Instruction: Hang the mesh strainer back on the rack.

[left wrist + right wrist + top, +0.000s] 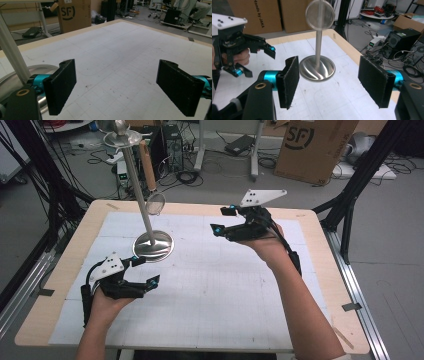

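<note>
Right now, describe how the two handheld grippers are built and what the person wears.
Each gripper, left gripper and right gripper, is a black frame with turquoise fittings by the jaws, a grey three-cornered plate with dark dots on top, and a black cable trailing along the forearm. The jaws carry flat black textured pads. A light sleeve edge shows low on the right arm.

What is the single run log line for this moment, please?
left gripper: open, empty, beside stand base | right gripper: open, empty | strainer: hanging on stand
</note>
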A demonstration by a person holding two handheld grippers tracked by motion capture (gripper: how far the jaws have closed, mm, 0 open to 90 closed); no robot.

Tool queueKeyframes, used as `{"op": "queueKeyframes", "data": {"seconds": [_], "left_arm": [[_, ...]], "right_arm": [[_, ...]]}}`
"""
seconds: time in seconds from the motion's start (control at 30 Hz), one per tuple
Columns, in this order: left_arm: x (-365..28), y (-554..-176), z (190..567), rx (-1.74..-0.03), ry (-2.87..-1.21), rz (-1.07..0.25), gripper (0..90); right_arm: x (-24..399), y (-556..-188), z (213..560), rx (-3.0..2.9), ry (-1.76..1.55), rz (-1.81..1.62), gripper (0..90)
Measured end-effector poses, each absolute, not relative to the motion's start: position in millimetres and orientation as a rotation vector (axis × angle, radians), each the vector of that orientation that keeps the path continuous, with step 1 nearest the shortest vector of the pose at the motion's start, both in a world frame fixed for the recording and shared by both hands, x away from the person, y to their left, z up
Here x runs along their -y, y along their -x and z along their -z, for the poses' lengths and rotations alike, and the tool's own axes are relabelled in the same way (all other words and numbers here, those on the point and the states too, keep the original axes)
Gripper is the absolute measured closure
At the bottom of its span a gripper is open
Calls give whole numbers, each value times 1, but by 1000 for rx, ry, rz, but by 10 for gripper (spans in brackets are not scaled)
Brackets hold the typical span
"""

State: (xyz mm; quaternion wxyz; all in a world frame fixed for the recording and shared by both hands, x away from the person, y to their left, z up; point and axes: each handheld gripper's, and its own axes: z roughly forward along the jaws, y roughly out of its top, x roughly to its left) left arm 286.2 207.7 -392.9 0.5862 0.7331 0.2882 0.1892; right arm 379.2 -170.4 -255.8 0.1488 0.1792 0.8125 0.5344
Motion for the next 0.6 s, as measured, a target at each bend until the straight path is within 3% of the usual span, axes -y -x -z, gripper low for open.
{"op": "queueKeyframes", "data": {"seconds": [0.6], "left_arm": [[-200, -287, 395, -662, -1724, -440, 169]], "right_arm": [[219, -354, 297, -2291, -606, -1536, 300]]}}
